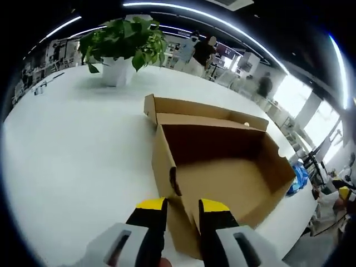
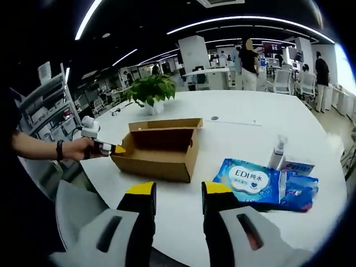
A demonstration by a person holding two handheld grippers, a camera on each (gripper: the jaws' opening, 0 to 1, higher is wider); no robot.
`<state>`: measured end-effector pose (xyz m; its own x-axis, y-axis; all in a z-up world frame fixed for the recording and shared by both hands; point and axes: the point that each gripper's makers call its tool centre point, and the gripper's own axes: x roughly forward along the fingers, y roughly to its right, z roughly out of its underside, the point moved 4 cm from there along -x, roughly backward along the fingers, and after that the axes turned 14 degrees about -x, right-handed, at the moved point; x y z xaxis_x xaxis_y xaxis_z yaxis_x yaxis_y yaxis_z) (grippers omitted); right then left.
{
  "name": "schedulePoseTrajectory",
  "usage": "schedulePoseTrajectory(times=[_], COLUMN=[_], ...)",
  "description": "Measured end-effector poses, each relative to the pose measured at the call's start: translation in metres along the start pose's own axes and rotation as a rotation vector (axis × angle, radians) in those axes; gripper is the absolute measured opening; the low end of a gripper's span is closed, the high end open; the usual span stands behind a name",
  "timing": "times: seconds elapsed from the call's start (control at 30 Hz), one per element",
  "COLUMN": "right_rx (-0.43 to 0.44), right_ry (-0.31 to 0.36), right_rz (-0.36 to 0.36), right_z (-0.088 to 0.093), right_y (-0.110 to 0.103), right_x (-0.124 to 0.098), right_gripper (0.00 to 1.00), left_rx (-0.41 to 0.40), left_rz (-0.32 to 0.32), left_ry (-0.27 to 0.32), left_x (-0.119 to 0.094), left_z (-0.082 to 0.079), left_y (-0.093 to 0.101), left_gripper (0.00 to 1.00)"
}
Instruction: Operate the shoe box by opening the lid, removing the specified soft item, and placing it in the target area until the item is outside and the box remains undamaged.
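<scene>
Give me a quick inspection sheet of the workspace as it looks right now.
Surface: white table.
Job's things: shoe box open, lid flap folded back, inside looks bare; blue soft pack lies outside, right of it.
Clutter: spray bottle, small carton.
Grippers: left tool at the box's near wall, open; right tool open, holding nothing.
Cables: nothing seen.
Surroundings: potted plant, office desks, people standing.

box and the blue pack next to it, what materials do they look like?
Shoe box: looks like plain brown corrugated cardboard, matte, with folded flaps and raw edges. Blue pack: apparently soft glossy plastic film, printed, with wrinkles catching light; likely wipes or tissues.
</scene>
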<state>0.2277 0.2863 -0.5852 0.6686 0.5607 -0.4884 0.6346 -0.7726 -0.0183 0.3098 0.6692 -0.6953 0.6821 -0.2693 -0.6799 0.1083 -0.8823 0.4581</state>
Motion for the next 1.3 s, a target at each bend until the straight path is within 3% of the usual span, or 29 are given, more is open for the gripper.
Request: schedulePoseTrajectory(times=[0.3,0.67,1.13,1.3], right_rx=[0.021,0.018,0.010,0.029], right_ry=[0.006,0.014,-0.011,-0.035], right_rz=[0.015,-0.016,-0.069,-0.007], right_z=[0.000,-0.009,-0.021,-0.026], right_y=[-0.003,-0.006,-0.005,0.015], right_x=[0.000,0.020,0.069,0.090], right_gripper=[0.28,0.25,0.23,0.21], left_rx=[0.023,0.013,0.016,-0.014], left_rz=[-0.010,-0.011,-0.013,-0.017], left_ry=[-0.014,-0.028,-0.034,-0.024], left_x=[0.000,-0.008,-0.021,-0.023], left_z=[-0.001,0.005,0.022,0.025], left_y=[-0.001,-0.007,-0.004,-0.005], left_gripper=[0.21,0.15,0.12,0.11])
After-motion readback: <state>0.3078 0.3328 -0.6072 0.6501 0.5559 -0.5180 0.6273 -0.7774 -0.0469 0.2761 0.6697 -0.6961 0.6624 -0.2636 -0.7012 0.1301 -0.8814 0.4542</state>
